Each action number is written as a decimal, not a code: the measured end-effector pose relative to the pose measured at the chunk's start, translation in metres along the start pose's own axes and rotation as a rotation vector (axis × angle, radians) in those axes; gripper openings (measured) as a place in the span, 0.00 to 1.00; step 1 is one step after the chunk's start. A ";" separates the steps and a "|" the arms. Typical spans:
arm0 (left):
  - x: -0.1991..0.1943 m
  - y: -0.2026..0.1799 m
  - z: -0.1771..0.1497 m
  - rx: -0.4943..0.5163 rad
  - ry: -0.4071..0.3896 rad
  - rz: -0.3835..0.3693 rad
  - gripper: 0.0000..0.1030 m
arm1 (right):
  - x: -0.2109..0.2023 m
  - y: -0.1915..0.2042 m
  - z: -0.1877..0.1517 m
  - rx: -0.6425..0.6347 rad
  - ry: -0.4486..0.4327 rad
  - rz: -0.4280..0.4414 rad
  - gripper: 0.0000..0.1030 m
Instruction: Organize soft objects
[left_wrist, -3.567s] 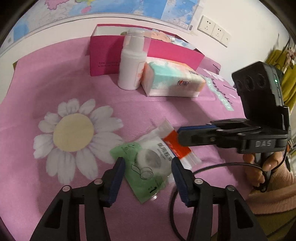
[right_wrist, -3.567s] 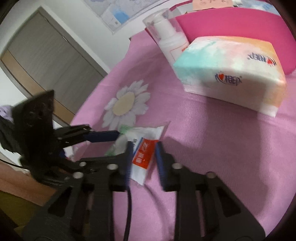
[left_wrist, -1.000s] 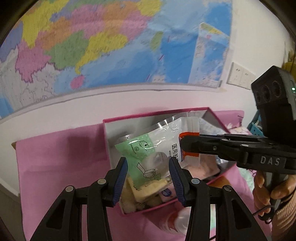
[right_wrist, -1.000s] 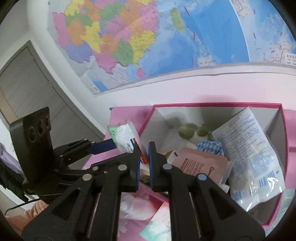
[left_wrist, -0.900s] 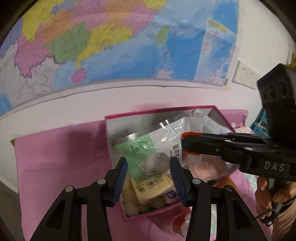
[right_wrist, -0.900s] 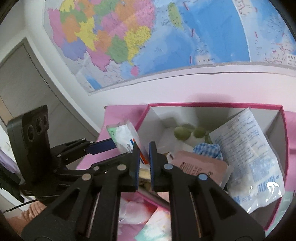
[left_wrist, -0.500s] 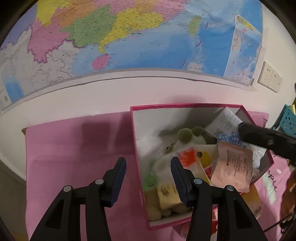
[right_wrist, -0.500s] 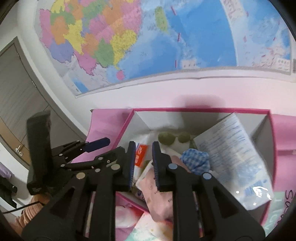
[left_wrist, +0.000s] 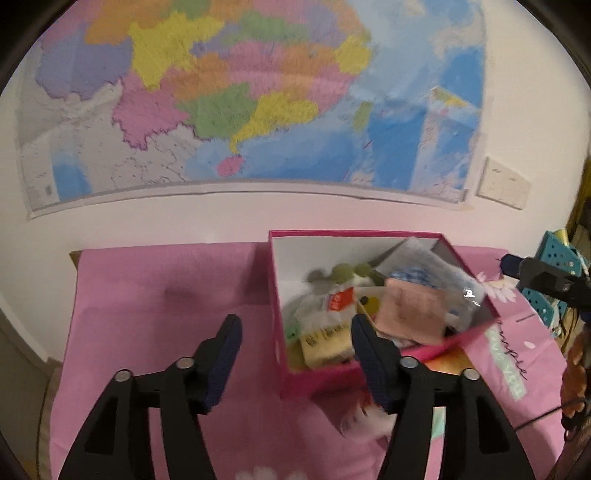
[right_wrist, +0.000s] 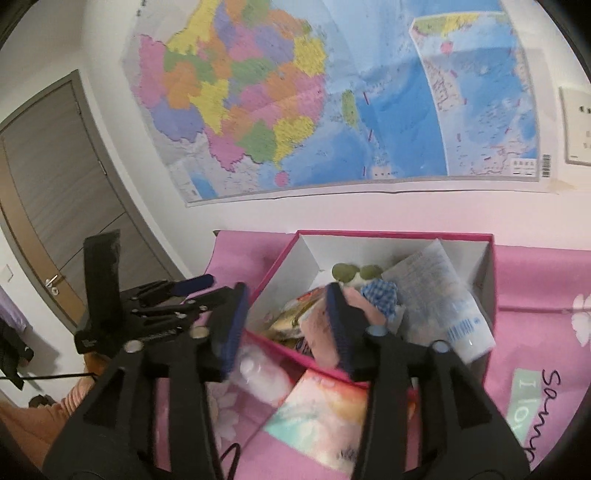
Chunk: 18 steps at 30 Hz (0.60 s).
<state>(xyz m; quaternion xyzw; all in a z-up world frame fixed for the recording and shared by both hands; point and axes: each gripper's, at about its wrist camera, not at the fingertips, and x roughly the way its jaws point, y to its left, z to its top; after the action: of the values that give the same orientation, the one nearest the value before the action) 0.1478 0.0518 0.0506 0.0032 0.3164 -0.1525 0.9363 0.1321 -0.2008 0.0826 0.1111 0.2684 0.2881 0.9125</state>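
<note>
Both grippers are letting go above the pink box, with the drop-off step ending.

The left gripper (left_wrist: 295, 363) and the right gripper (right_wrist: 284, 326) are both opening, nothing between their pads. The clear packet with the red label (left_wrist: 330, 306) is lying inside the pink box (left_wrist: 317, 378), against its near-left corner, just beyond the left fingertips. Next, judging by the tissue pack (right_wrist: 325, 417) lying outside the box's near wall, the grippers are needing to go down to it.

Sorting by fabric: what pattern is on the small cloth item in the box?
Blue-and-white check on the cloth item; clearest in the right wrist view.
</note>
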 end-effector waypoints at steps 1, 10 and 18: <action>-0.008 -0.004 -0.007 0.003 -0.008 0.008 0.68 | -0.004 0.001 -0.004 -0.009 -0.002 -0.008 0.54; -0.039 -0.042 -0.063 0.031 0.007 0.091 0.82 | -0.050 0.010 -0.075 -0.046 0.013 -0.092 0.76; -0.045 -0.061 -0.096 -0.023 0.068 0.134 0.82 | -0.066 0.022 -0.127 -0.003 0.028 -0.227 0.83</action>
<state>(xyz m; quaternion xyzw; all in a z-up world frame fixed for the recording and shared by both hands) 0.0394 0.0163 0.0063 0.0189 0.3485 -0.0857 0.9332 0.0062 -0.2157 0.0124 0.0746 0.2916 0.1849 0.9355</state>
